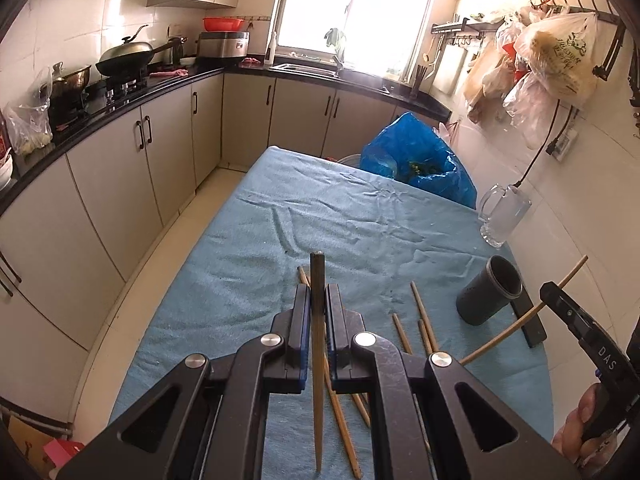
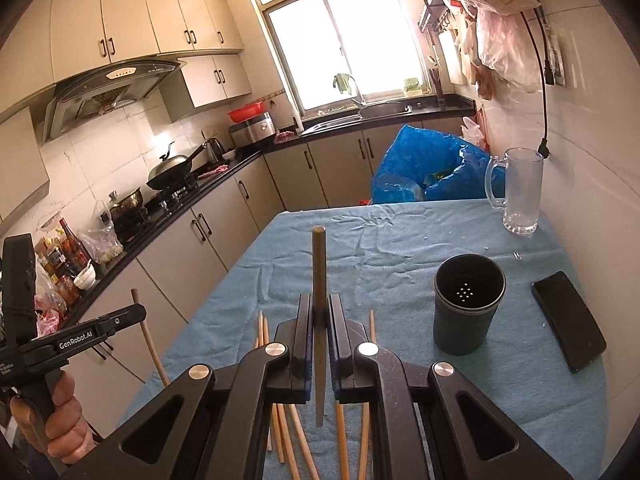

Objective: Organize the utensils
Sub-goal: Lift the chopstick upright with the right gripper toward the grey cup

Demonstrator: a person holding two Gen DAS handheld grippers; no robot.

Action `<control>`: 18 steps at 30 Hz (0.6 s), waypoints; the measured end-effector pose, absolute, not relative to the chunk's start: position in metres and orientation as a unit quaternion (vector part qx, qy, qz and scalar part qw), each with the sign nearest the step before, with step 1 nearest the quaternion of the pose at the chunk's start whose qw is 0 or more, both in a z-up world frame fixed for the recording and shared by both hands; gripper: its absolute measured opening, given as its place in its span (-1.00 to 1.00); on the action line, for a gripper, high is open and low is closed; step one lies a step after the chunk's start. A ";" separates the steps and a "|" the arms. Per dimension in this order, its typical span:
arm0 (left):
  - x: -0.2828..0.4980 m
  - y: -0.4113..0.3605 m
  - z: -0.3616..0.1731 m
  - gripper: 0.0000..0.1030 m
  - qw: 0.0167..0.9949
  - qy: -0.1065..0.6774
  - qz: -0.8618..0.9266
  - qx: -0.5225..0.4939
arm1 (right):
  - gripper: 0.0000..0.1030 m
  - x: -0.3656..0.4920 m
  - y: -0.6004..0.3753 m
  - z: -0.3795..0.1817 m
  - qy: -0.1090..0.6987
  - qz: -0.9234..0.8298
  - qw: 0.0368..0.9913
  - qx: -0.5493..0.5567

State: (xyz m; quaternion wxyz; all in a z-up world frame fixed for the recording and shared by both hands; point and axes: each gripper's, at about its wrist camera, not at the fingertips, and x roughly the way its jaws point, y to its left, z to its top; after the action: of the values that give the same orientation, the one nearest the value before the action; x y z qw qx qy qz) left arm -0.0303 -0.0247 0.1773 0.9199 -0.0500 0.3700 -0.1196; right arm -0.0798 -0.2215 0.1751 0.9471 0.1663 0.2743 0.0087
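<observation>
"GenRobot.AI" was printed in white on the left gripper (image 2: 138, 312), seen at the left of the right wrist view, and "DAS" on the right gripper (image 1: 546, 294). Each one was clamped on a single chopstick (image 1: 318, 280), thin tan bamboo with a darker squared top poking up past the fingertips. More loose chopsticks (image 2: 288, 436) lay scattered on the blue cloth (image 2: 380, 248) underneath. The dark utensil cup (image 2: 468, 304) stood upright to the right, near a black phone (image 2: 568, 320).

chopsticks (image 2: 319, 280): roughly nine | holder (image 2: 468, 304): 1 | mug (image 2: 520, 194): 1 | phone (image 2: 568, 320): 1
</observation>
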 end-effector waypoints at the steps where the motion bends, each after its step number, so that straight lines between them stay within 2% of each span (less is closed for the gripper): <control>1: -0.031 -0.026 0.178 -0.87 0.920 0.370 -0.120 -0.049 | -0.85 -0.080 -0.222 0.175 0.273 0.009 0.948 0.166; 18: -0.034 -0.031 0.184 -0.87 0.921 0.366 -0.122 -0.047 | -0.85 -0.087 -0.223 0.177 0.270 0.004 0.948 0.168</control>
State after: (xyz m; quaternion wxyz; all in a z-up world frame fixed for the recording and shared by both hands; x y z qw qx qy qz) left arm -0.0335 -0.0308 0.1841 0.9213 -0.0468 0.3661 -0.1223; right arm -0.0872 -0.2233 0.1767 0.9480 0.1680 0.2704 0.0043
